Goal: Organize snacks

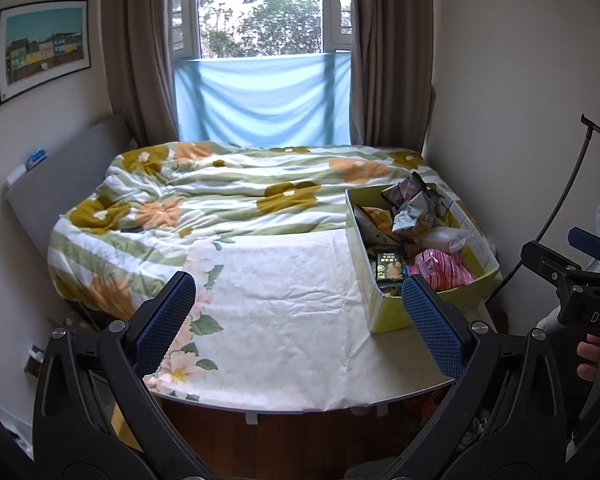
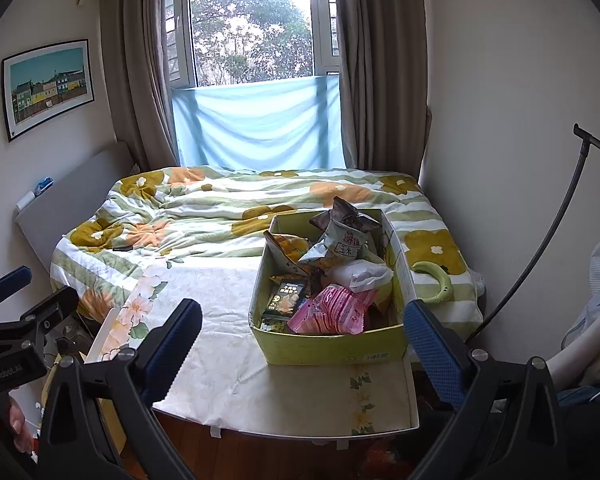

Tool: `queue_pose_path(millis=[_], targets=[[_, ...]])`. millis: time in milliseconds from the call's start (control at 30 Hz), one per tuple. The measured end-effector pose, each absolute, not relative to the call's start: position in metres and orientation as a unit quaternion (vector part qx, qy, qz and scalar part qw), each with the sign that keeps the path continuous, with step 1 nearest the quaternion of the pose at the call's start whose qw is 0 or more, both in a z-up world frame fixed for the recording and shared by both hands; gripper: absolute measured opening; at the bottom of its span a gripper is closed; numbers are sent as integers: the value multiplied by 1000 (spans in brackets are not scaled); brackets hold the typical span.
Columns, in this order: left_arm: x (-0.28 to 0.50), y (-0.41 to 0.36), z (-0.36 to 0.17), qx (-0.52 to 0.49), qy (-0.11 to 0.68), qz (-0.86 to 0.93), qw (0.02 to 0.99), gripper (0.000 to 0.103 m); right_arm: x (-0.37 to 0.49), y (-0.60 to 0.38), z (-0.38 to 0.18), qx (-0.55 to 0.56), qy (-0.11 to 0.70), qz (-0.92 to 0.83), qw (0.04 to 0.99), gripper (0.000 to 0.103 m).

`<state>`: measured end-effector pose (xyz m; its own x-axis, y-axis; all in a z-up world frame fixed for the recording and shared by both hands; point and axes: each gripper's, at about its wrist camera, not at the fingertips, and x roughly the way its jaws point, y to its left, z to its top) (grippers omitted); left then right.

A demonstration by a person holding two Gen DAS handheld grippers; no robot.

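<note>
Right wrist view shows the yellow-green snack box [image 2: 332, 346] mid-frame on the surface [image 2: 228, 360]. Both the left claw [image 1: 300, 320] and right claw [image 2: 304, 344] are spread wide, holding nothing.

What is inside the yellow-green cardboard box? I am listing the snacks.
Inside the yellow-green cardboard box: a pink striped packet, dark green packet, white bag and crumpled grey packets. Anything beneath is hidden.

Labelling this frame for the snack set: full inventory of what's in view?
box: 1, yellow-green, on table near bed
pink packet: 1, front of box
dark packet: 1, black-green, front left in box
white bag: 1, middle of box
grey packet: 1, back of box
table: 1, floral cover
bed quilt: 1, green-striped, flowered
picture: 1, left wall
left gripper: open, empty
right gripper: open, empty
</note>
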<state>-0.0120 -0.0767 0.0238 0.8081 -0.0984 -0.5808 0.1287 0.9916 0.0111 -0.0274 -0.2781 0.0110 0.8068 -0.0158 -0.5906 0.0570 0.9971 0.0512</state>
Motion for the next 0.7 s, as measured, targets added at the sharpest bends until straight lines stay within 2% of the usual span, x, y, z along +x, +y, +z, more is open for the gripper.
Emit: queue_pose_path(millis=[700], targets=[[-10, -77, 22, 25, 305, -60, 950, 102, -26, -280, 11, 34, 312, -20, 949, 100]])
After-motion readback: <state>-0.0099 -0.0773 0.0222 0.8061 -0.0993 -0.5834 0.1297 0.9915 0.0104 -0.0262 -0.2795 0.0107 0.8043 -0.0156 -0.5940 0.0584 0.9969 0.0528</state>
